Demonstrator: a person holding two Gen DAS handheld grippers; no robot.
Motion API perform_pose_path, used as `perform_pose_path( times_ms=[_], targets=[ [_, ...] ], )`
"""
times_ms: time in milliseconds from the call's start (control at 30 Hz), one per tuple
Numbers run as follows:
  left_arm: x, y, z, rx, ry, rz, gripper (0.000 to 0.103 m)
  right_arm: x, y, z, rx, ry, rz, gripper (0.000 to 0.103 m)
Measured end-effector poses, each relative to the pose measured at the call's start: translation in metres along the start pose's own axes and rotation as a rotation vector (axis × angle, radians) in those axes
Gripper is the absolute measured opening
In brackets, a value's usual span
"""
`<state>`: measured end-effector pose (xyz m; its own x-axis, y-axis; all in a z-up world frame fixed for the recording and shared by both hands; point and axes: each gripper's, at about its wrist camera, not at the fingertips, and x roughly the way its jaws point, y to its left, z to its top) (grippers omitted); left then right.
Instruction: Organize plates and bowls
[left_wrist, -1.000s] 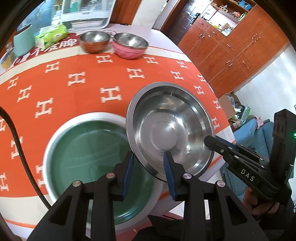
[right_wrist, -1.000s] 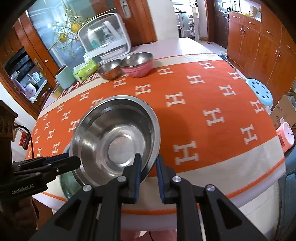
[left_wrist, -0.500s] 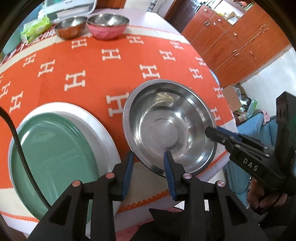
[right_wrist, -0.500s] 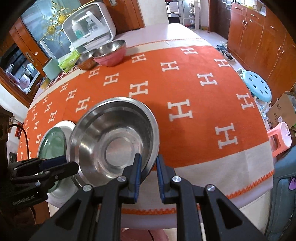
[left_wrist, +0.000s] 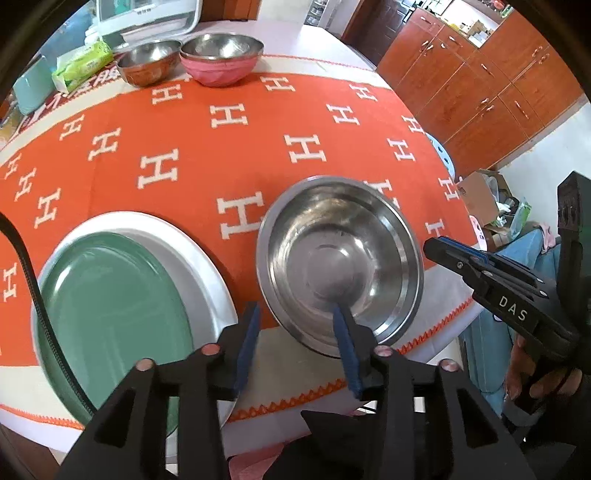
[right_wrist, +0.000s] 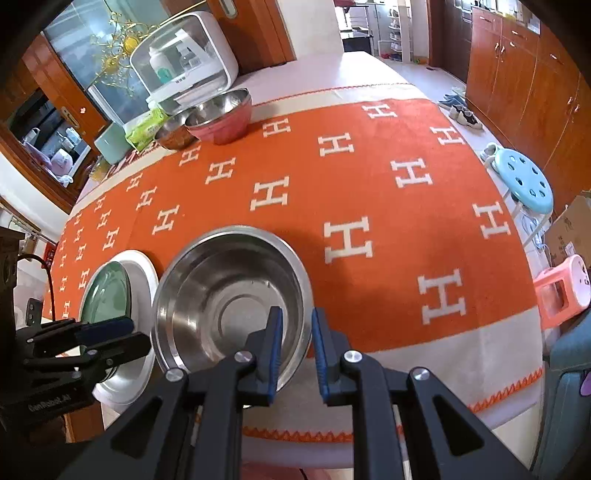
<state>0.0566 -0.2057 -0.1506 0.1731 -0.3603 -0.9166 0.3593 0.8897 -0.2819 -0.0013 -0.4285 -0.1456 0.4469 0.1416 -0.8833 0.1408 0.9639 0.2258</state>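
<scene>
Straddling the steel bowl (right_wrist: 229, 299) rim with slightly parted fingers, the right gripper (right_wrist: 297, 354) sets it beside the green plate (left_wrist: 110, 314) for sorting, while the left gripper (left_wrist: 295, 347) hangs open, empty.

Left wrist view: low over the near table (left_wrist: 314, 373) edge, facing forward along the left tool (left_wrist: 295, 343), steel bowl (left_wrist: 340, 258) close ahead, right tool (left_wrist: 439, 249) off to its right. Right wrist view: same near edge, facing along the right tool (right_wrist: 295, 350); left tool (right_wrist: 118, 336) off to its left. Shared: bowl, green plate (left_wrist: 110, 314), far bowls.
</scene>
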Motion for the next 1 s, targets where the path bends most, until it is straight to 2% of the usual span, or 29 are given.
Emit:
perform_pose_path(
  times_ms=[233, 500, 567, 700, 933, 1000],
  targets=[
    [-0.032, 0.006, 0.013, 0.011, -0.063, 0.060, 0.063, -0.006, -0.003, 0.014, -0.001, -0.029, 0.011, 0.016],
    [-0.065, 0.027, 0.038, -0.004, -0.109, 0.113, 0.073, -0.022, 0.005, 0.041, 0.012, -0.103, 0.016, 0.017],
    [-0.071, 0.033, 0.046, -0.006, -0.116, 0.119, 0.074, -0.026, 0.009, 0.050, 0.017, -0.128, 0.013, 0.025],
    [-0.079, 0.044, 0.067, -0.009, -0.115, 0.137, 0.077, -0.033, 0.018, 0.069, 0.015, -0.164, 0.012, 0.033],
    [-0.085, 0.067, 0.111, -0.011, -0.102, 0.132, 0.080, -0.042, 0.035, 0.107, 0.009, -0.223, -0.016, 0.052],
    [-0.084, 0.074, 0.126, -0.018, -0.095, 0.128, 0.080, -0.041, 0.039, 0.119, 0.008, -0.232, -0.028, 0.055]
  ],
)
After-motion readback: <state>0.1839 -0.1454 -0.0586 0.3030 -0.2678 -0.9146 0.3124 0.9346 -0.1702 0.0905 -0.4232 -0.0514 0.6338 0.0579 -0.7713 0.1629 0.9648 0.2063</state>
